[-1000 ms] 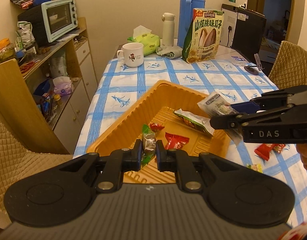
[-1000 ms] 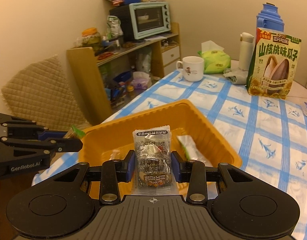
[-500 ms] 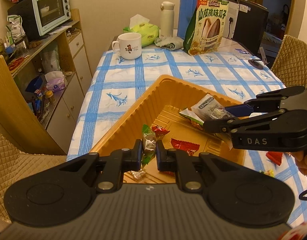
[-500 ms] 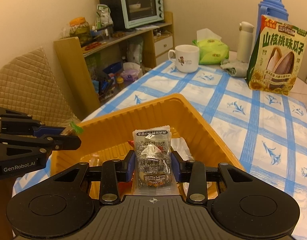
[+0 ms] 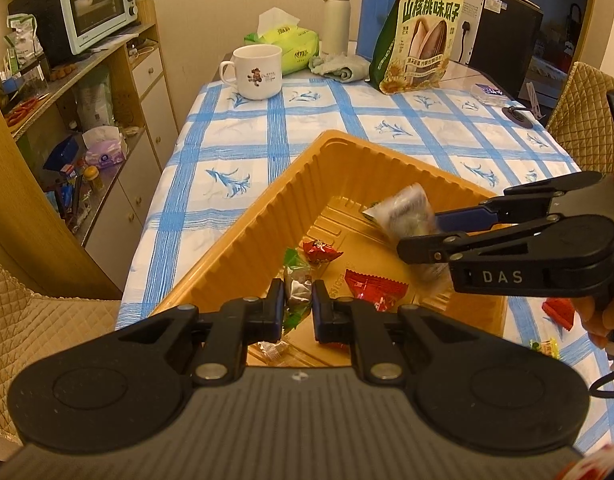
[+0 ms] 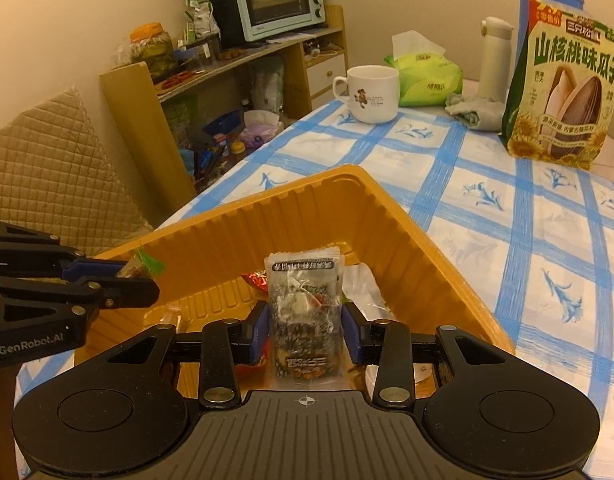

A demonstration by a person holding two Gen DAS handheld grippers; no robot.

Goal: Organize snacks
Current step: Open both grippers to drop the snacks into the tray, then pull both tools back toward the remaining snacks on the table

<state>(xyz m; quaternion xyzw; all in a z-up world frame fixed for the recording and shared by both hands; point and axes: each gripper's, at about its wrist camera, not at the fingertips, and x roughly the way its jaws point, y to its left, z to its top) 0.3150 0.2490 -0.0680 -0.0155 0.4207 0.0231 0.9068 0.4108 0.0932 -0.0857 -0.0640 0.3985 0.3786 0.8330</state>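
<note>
Over the tray (image 6: 391, 216), your right gripper (image 6: 305, 330) is clamped on a crinkly packet (image 6: 305, 312); your left gripper (image 5: 298, 309) pinches a wrapped candy (image 5: 297, 286). Both look light and slippery: grip the filled middle, not the seams.

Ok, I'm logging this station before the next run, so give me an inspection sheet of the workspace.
Surface: blue-checked tablecloth.
Job's things: orange tray holding wrapped snacks; red packets outside it on the cloth.
Clutter: mug, tissue pack, sunflower seed bag, flask.
Grippers: left tongs shut on green-wrapped candy; right tongs shut on clear snack packet, both above the tray.
Cables: nothing seen.
Surroundings: toaster oven on shelf, quilted chairs.
</note>
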